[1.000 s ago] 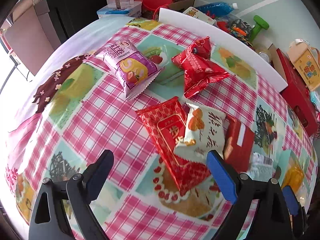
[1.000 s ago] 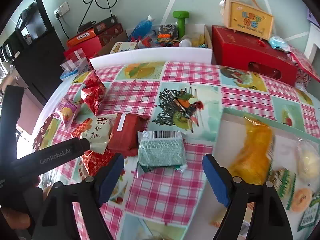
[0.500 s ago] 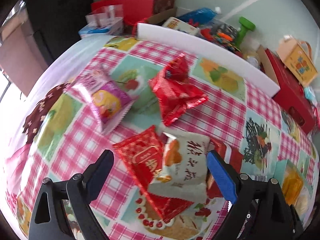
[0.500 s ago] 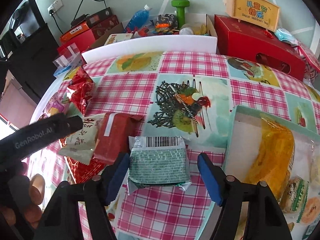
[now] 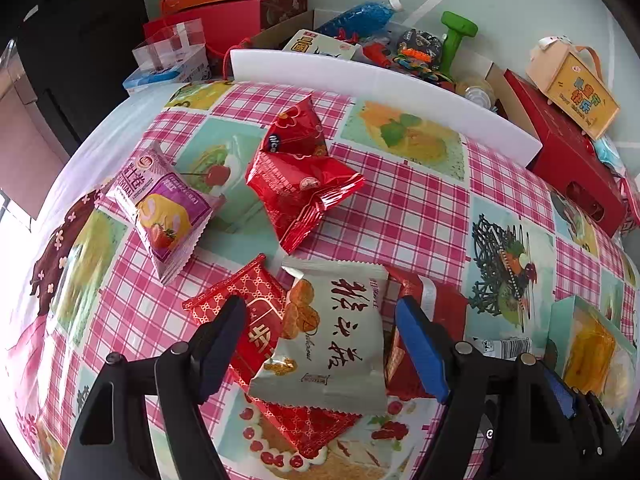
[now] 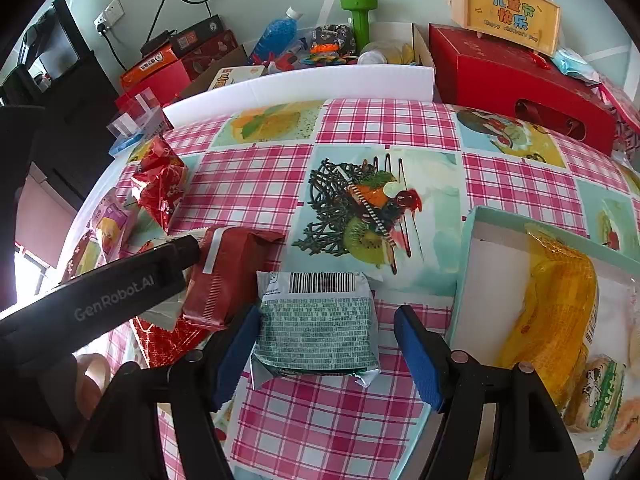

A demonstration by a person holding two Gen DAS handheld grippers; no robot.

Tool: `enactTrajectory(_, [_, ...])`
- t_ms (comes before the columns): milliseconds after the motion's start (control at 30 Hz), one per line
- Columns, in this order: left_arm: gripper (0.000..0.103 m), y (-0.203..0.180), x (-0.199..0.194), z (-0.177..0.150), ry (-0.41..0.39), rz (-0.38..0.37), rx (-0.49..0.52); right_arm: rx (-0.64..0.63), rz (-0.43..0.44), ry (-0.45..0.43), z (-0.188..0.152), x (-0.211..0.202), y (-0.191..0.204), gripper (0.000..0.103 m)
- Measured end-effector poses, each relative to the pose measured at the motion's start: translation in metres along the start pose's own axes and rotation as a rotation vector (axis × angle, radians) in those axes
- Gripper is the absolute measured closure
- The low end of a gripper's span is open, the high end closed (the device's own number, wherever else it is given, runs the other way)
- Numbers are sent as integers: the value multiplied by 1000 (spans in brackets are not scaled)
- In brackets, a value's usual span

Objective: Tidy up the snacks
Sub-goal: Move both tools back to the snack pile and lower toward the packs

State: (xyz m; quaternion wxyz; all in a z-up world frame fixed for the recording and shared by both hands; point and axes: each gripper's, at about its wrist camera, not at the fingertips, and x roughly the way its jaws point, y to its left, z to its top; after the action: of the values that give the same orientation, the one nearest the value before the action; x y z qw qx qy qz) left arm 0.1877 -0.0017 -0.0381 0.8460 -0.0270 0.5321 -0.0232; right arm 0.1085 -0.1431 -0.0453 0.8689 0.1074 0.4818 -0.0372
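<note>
A: Where was the left gripper point(image 5: 320, 344)?

B: It hung over the white snack packet with black Chinese writing point(image 5: 332, 340). Its jaws had just been closing, with that packet between them. The black finger stood over the patterned red packet point(image 5: 244, 312) that lay beneath the white one, and the blue pad sat beside the white packet's right edge. I could not see either one pressing on it, so the jaws read as parted.

A: And the right gripper point(image 6: 326, 354)?

B: It straddled the green-and-silver packet with a barcode point(image 6: 316, 324). Its jaws had been narrowing too; the left blue pad looked to be touching the packet's edge, while the right pad stood apart with checked tablecloth point(image 6: 384, 128) showing in the gap. Not clamped.

A: What else lay on the table?

B: A dark red packet with a white strip point(image 6: 228, 276) just left of the green one, touching the white packet. Farther back, 2 shiny red packets point(image 5: 300, 176) piled together, and a purple strawberry-roll packet point(image 5: 160, 208) off to their left.

A: Where were the sorted snacks?

B: In a pale green tray point(image 6: 468, 264) on the right, holding a yellow-wrapped snack point(image 6: 556, 300) and a few small round ones.
</note>
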Motion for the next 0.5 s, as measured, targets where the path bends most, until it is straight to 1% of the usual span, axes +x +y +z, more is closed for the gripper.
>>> enactTrajectory(100, [25, 6, 1, -1, 9, 34, -8, 1, 1, 0, 0, 0, -1, 30])
enactTrajectory(200, [25, 9, 3, -1, 7, 21, -15, 2, 2, 1, 0, 0, -1, 31])
enactTrajectory(333, [25, -2, 6, -4, 12, 26, 31, 0, 1, 2, 0, 0, 0, 31])
enactTrajectory(433, [25, -11, 8, -7, 9, 63, 66, -3, 1, 5, 0, 1, 0, 31])
enactTrajectory(500, [25, -13, 8, -7, 7, 71, 69, -6, -1, 7, 0, 1, 0, 31])
